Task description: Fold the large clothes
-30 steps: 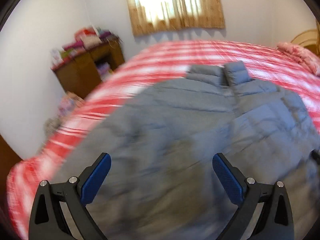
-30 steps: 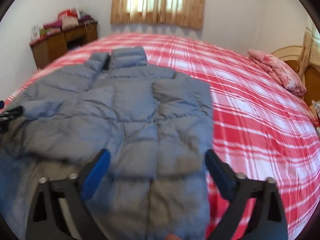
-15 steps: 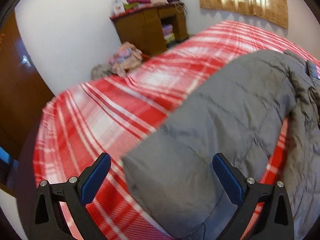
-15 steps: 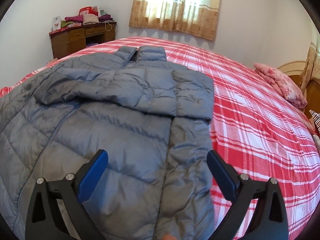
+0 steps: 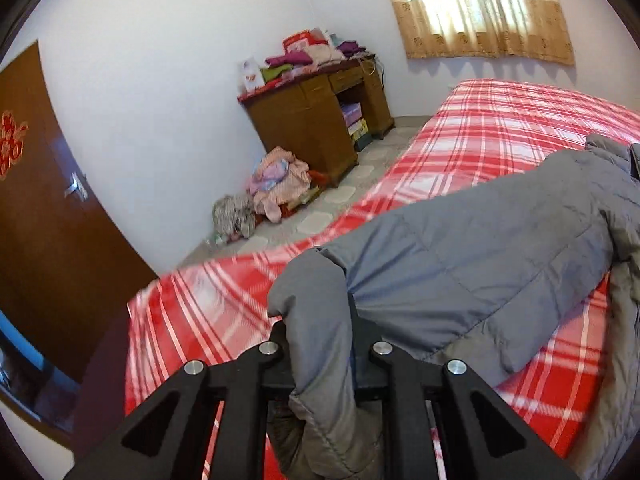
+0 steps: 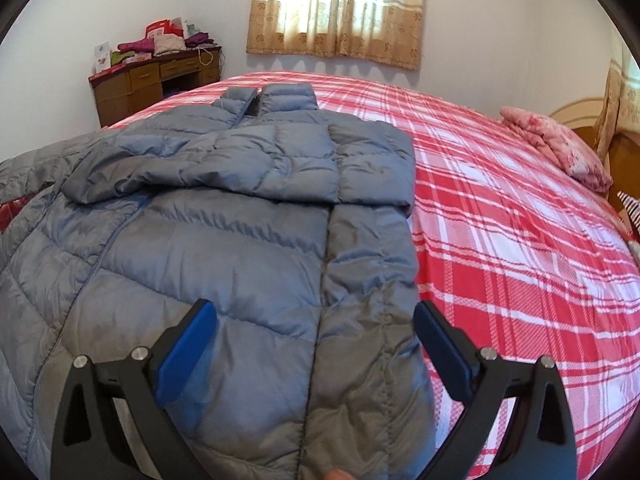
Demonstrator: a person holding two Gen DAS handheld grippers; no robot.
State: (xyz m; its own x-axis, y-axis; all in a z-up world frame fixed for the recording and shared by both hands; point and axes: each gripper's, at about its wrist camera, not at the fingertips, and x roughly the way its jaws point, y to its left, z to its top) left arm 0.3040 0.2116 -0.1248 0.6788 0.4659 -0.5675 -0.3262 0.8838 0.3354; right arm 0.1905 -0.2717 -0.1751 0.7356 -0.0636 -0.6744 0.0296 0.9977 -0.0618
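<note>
Puffy grey jacket (image 6: 224,248) looks light, soft, slippery; left gripper (image 5: 320,344) pinches sleeve cuff (image 5: 316,320), right gripper (image 6: 316,344) spread, best grab hem.

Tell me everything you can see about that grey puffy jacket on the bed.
The grey jacket is a quilted, padded coat of smooth, slightly shiny fabric with stitched channels. It lies spread front-up on the red plaid bedspread, its stand-up collar pointing toward the window. One sleeve is already folded across the chest. The other sleeve stretches out sideways, and the left gripper is shut on its cuff end. The right gripper hovers open over the lower hem area.
</note>
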